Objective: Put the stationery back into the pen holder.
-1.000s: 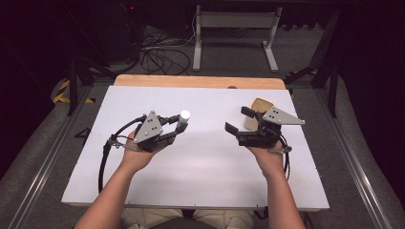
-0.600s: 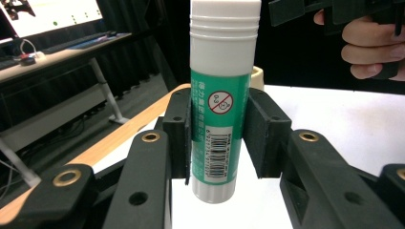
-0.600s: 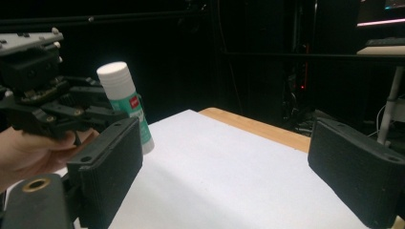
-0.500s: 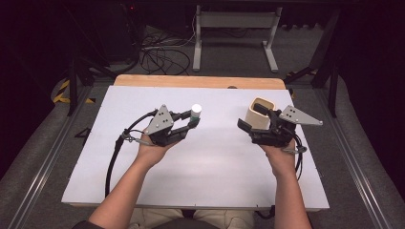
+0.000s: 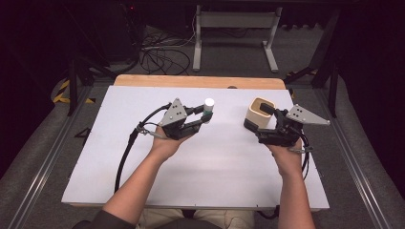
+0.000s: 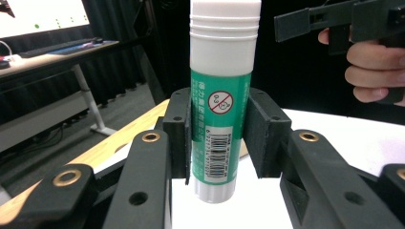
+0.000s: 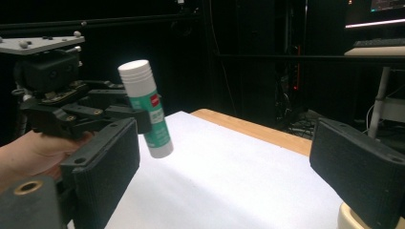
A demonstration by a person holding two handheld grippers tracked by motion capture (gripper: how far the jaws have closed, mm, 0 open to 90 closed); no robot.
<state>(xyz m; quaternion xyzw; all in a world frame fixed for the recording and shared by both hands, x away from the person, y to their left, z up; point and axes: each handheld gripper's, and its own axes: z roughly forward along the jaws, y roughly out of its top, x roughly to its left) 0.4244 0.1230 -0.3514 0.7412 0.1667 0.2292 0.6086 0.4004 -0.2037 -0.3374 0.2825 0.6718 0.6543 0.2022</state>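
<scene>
The left gripper clamps one glue stick by its green middle, holding it off the white table, between the two hands. The left gripper view adds what the high view lacks: the stick has a white ribbed cap, a green label with a barcode and a round red-ringed symbol, and a white base. The right gripper view shows the stick tilted. The right gripper holds one beige cup with an open top; its pads stand wide, one just above the cup's rim.
</scene>
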